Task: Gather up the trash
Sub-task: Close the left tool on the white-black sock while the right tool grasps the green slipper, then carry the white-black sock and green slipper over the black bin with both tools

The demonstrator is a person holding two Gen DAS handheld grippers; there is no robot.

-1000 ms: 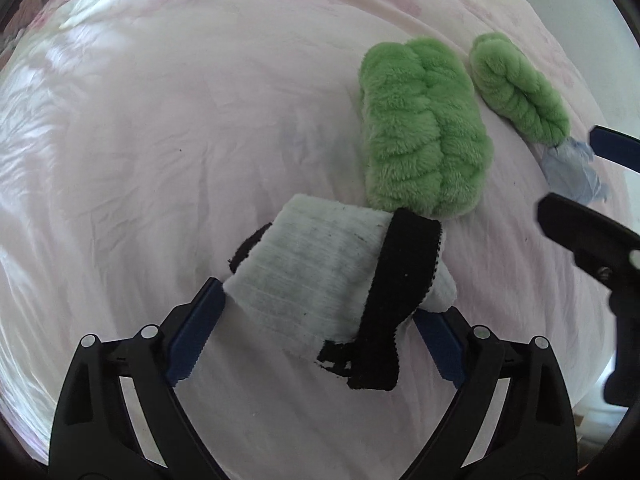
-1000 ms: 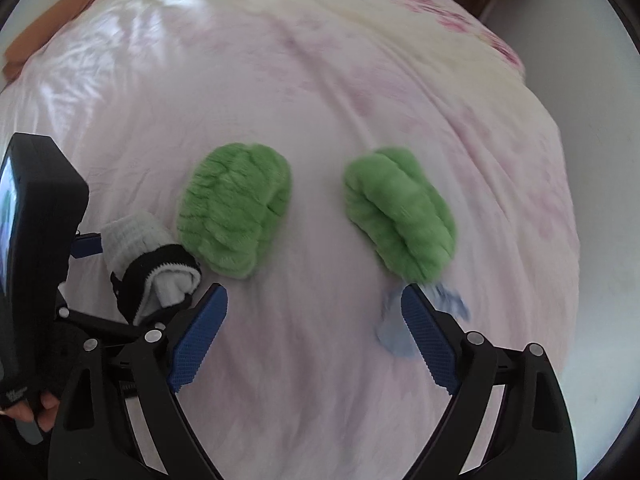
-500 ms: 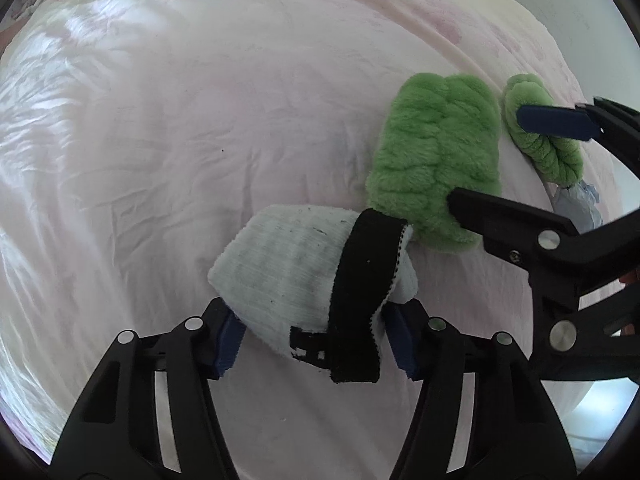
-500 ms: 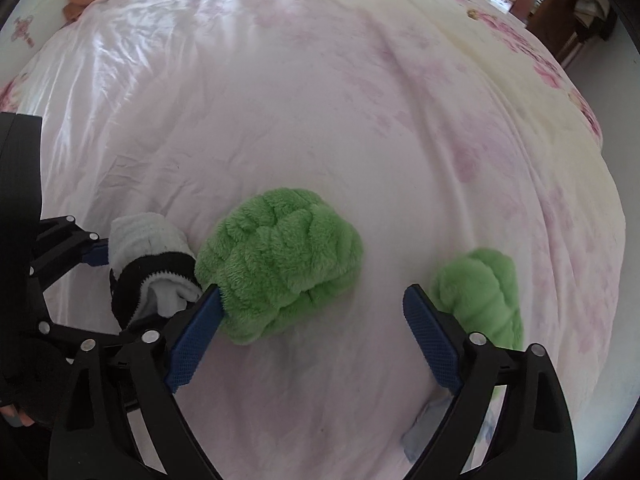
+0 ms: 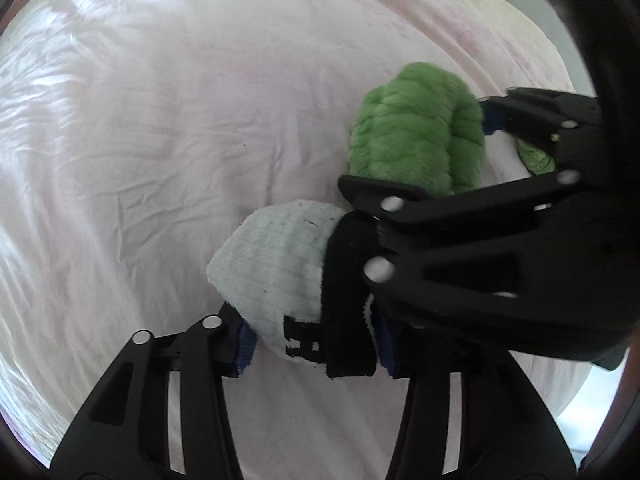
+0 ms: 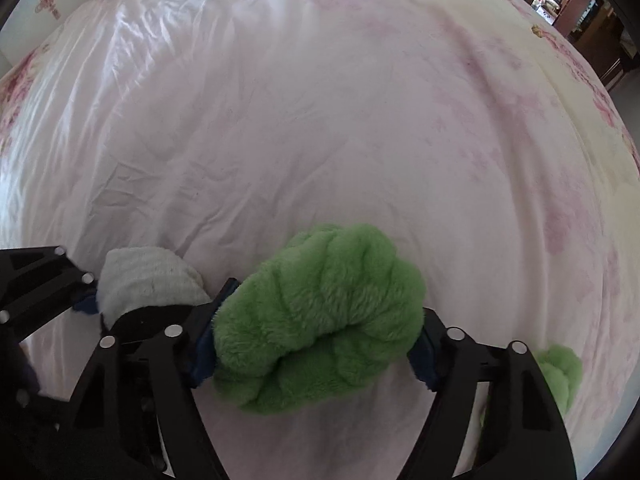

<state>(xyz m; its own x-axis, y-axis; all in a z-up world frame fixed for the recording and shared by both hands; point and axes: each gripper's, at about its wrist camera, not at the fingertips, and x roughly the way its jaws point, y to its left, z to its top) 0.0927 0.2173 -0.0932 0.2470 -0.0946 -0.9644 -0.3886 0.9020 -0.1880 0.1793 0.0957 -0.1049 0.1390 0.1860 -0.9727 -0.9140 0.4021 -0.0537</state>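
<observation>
Left claw (image 5: 316,344) jaws just closing, pinching white-and-black sock (image 5: 288,280); right claw (image 6: 312,348) jaws just closing, pinching fluffy green sock (image 6: 320,312); both on pink bedsheet (image 6: 320,140). Step: grasping. Next: lift both clear. Second green sock (image 6: 560,372) farther right

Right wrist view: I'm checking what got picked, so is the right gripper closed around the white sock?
No, the right gripper has its pads pressed on the fluffy green sock; the white sock sits beside it.

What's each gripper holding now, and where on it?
Left gripper: white-and-black sock, by its black-banded end. Right gripper: green fuzzy sock, across its sides.
</observation>
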